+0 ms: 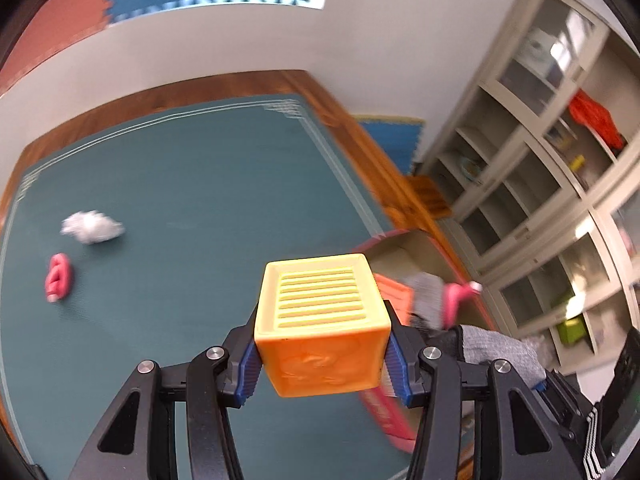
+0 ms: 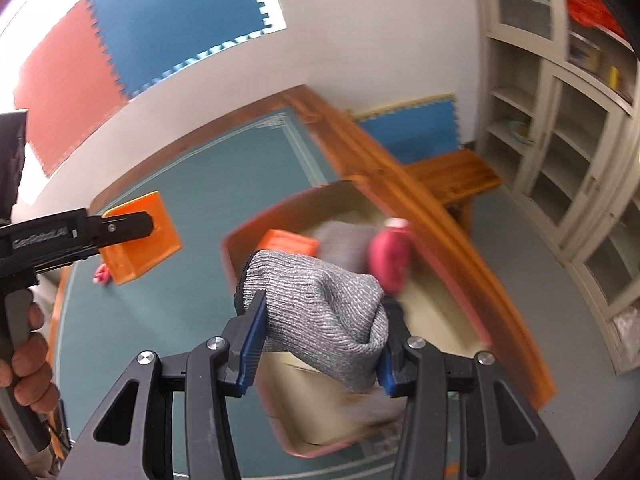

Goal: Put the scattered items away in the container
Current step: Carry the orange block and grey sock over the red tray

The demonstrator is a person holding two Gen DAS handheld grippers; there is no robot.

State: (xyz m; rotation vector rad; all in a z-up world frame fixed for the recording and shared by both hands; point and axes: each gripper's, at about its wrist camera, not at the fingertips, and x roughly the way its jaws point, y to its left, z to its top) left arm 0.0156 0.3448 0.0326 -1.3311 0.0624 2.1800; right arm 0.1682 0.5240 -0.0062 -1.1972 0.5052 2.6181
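My left gripper (image 1: 322,354) is shut on an orange and yellow toy cube (image 1: 322,320), held above the green mat left of the pink-rimmed box (image 1: 382,412). From the right wrist view the same cube (image 2: 140,240) hangs in the left gripper (image 2: 120,226). My right gripper (image 2: 320,340) is shut on a grey knitted glove (image 2: 324,312) over the box (image 2: 248,232). Inside the box lie an orange block (image 2: 286,242), a grey cloth item (image 2: 344,240) and a pink item (image 2: 390,258). On the mat rest a crumpled white wad (image 1: 92,227) and a pink toy (image 1: 59,277).
The green mat (image 1: 192,184) covers a wooden table (image 1: 360,136) against a white wall. A wooden bench (image 2: 452,176) and beige shelving (image 2: 560,120) stand to the right. A person's hand (image 2: 24,344) grips the left gripper's handle.
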